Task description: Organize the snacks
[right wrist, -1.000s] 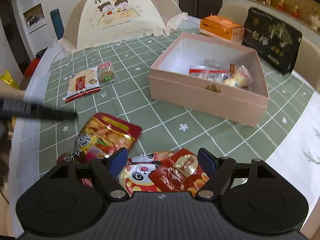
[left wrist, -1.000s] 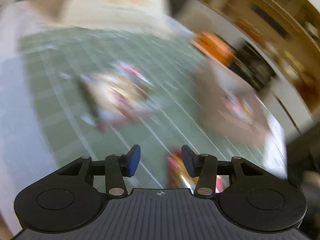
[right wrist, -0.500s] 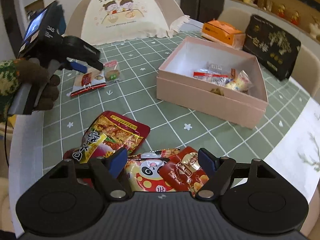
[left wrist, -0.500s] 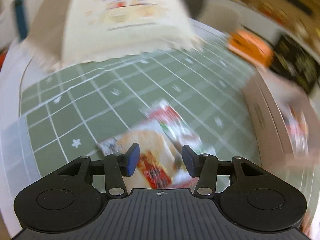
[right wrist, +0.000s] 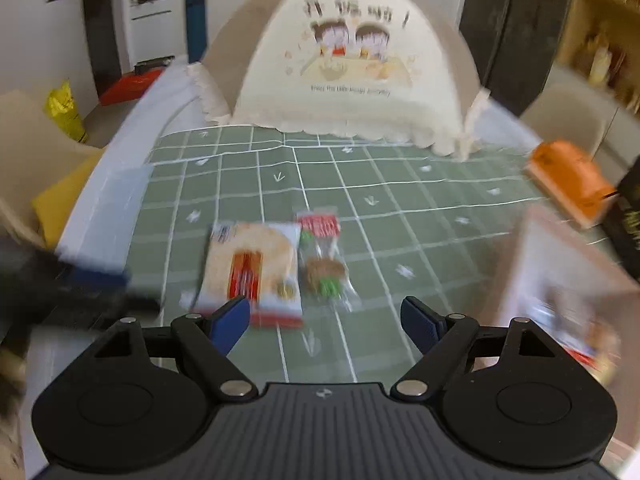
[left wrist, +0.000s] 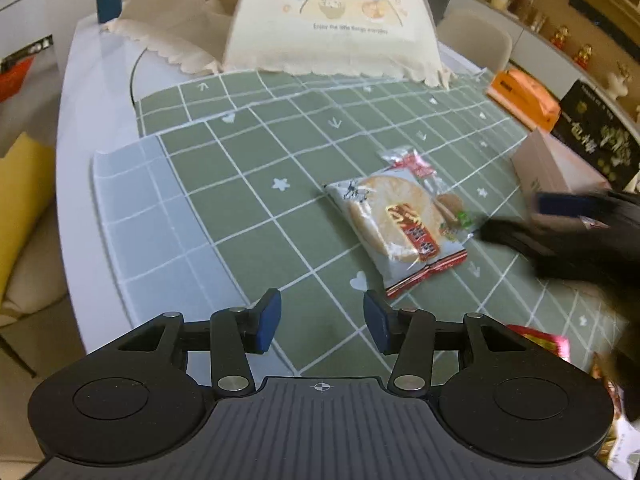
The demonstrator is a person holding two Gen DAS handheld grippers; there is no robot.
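A green checked cloth (left wrist: 248, 208) covers the table under both grippers. Far ahead of them stands a big cream food cover (left wrist: 332, 24) with a cartoon of two children. To the right of the right gripper (right wrist: 324, 322) is a pink box (right wrist: 560, 280), blurred, with some packets inside that I cannot identify; behind it lie an orange box (right wrist: 568, 180) and a black box (left wrist: 596, 136). The left gripper (left wrist: 322, 320) has its blue fingers spread apart with only cloth between them. The rice cracker pack (left wrist: 396, 224) lies flat on the cloth just ahead of it and a little to the right, touching a smaller clear packet (left wrist: 448, 196) on its far side. The right gripper also stands wide open, holding nothing, and the same two packs lie just ahead of it, the cracker pack near its left finger. In the left wrist view the right gripper appears as a dark blur at the right edge, near the small packet. A red packet (left wrist: 544, 340) shows just right of the left gripper.
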